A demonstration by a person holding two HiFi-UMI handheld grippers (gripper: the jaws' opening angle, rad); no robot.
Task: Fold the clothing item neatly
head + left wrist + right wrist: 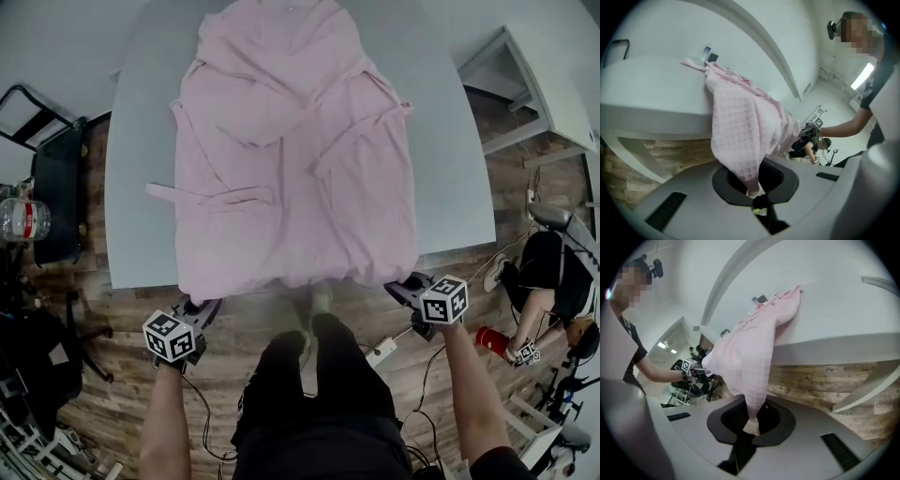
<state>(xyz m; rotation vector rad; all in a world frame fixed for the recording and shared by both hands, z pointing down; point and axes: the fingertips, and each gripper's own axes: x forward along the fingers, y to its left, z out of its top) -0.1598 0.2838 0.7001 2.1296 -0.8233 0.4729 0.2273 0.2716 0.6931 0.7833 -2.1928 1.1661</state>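
Observation:
A pink waffle-weave robe [300,150] lies spread on the pale grey table [141,187], its hem hanging over the near edge. My left gripper [200,305] sits at the hem's left corner and is shut on the robe [740,140]; the cloth runs down into its jaws. At the hem's right corner my right gripper [405,284] is shut on the robe [750,366] in the same way. A loose belt [202,195] lies across the robe's left side. The fingertips themselves are hidden by cloth in both gripper views.
The person's legs [319,394] stand between the two grippers at the table's near edge. A black chair [56,187] and a water bottle [23,220] are at the left. A second white table [544,84] stands at the upper right, and another person [548,281] crouches at the right.

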